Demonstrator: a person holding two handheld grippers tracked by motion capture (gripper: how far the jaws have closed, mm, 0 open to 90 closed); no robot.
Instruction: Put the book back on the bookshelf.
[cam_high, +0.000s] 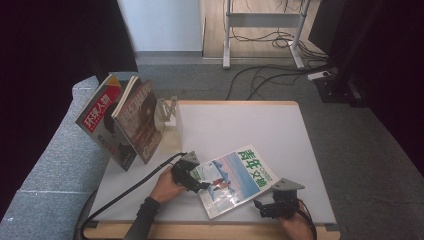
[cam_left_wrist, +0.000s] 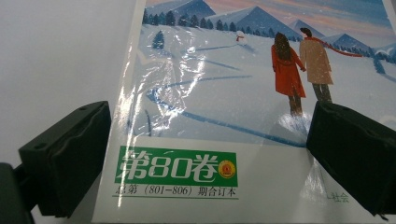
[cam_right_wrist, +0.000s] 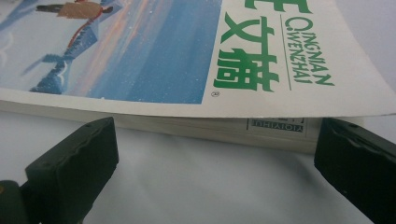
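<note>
A thick magazine with a snowy cover and green title lies flat on the white table, near the front. My left gripper is at its left corner, open. In the left gripper view the gripper straddles the magazine's edge, one jaw over the bare table and the other over the cover. My right gripper is open just off the magazine's near right side. In the right gripper view the gripper faces the magazine's thick edge, with nothing between its jaws.
Two magazines stand leaning at the table's left rear beside a clear bookend. A grey padded surface lies left of the table. Cables and a metal frame are on the floor beyond.
</note>
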